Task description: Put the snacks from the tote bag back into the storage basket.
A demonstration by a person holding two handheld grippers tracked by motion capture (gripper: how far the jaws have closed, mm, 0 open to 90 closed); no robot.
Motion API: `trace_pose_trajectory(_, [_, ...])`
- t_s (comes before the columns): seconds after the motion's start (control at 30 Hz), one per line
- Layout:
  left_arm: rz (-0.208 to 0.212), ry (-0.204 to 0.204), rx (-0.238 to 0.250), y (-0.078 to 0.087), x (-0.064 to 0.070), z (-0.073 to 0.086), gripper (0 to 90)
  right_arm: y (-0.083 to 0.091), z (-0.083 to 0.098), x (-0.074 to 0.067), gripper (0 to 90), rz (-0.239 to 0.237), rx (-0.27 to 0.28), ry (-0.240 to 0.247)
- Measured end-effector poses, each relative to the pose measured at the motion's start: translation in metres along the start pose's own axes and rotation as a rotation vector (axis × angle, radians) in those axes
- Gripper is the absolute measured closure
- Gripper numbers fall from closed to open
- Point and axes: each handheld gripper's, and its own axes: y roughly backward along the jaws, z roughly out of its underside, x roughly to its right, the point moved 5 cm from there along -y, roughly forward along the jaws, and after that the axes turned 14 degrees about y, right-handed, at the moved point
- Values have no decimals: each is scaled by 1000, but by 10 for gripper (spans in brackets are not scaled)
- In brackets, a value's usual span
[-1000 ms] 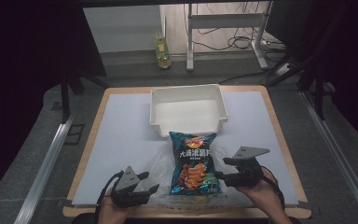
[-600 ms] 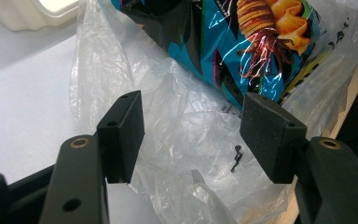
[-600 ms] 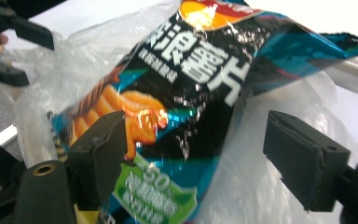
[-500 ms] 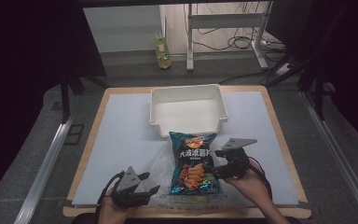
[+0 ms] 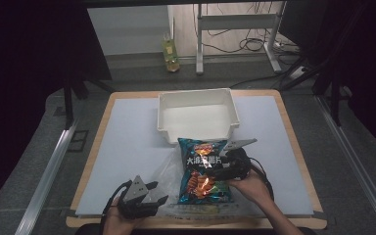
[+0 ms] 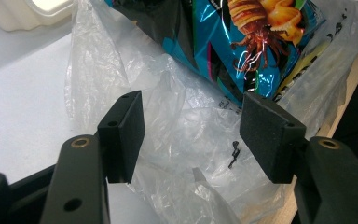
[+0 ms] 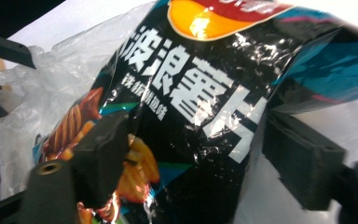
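A blue and black chip bag [image 5: 203, 169] lies on a crumpled clear plastic bag [image 5: 169, 171] near the table's front edge. My right gripper [image 5: 219, 168] comes in from the right, and its jaws have just been closing. In the right gripper view its pads [image 7: 105, 151] straddle the chip bag [image 7: 186, 107] and press its creased side between them. My left gripper [image 5: 154, 194] rests at the front left, open. In the left gripper view the jaws [image 6: 191, 135] stand wide apart over loose clear plastic [image 6: 186, 121], with the chip bag [image 6: 242, 42] just beyond them.
A white bin [image 5: 196, 93] stands empty behind the chip bag, mid-table, and its corner [image 6: 46, 9] shows in the left gripper view. A white mat [image 5: 127, 142] covers the wooden table. A green bottle [image 5: 170, 51] and desk legs stand on the floor beyond.
My right gripper has moved left and down from beside the chip bag onto its right side. The left gripper has stayed where it was.
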Motion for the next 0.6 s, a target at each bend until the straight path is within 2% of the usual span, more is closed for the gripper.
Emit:
trace_pose_trajectory(0.1, [1,0,-4,-1,0,0,399,-1,1,1,345,-14,-4,1])
trace_pose_trajectory(0.13, [1,0,-5,-1,0,0,402,1,0,2,411,-10,-5,2])
trace_pose_trajectory(0.23, [0,-1,-7,-1,0,1,403,2,0,4,526,-3,-8,3])
trace_pose_trajectory(0.3, [-2,-3,-9,-2,0,1,405,2,0,5,552,-5,-12,3])
trace_pose_trajectory(0.4, [-2,-5,-12,-2,0,1,406,1,3,7,666,-11,-26,4])
trace_pose_trajectory(0.47, [-3,-5,-13,-2,0,1,407,1,3,7,681,-10,-30,5])
trace_pose_trajectory(0.53, [-4,-5,-14,-3,0,1,407,0,3,7,754,-4,-38,20])
trace_pose_trajectory(0.6, [-4,-5,-16,-3,0,1,407,0,2,6,771,-3,-41,28])
